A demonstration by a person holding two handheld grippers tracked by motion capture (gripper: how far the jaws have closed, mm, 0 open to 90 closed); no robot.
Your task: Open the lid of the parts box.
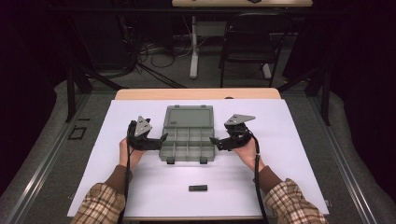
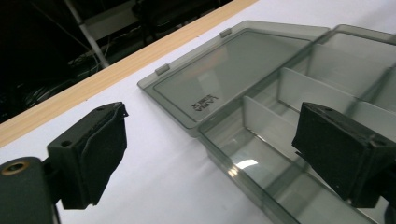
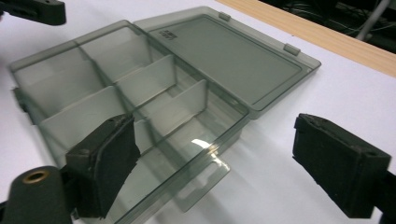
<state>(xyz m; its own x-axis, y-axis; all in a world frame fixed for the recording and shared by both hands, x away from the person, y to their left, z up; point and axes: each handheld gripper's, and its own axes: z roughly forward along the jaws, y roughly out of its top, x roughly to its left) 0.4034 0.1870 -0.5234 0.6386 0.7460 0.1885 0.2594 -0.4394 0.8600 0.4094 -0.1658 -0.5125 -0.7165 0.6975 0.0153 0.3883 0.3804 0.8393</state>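
Note:
An open grey see-through compartment box lies on the white sheet, its lid folded flat behind it. The compartments hold nothing. My left gripper hovers at the box's left side and is open. In the left gripper view my left gripper has the box's near corner and lid below its spread jaws, untouched. My right gripper is at the box's right side, open. In the right gripper view my right gripper stands over the box's hang tab.
A small black bar lies on the white sheet near the front edge. The wooden table edge runs behind the sheet. Beyond it are a dark chair and cables on the floor.

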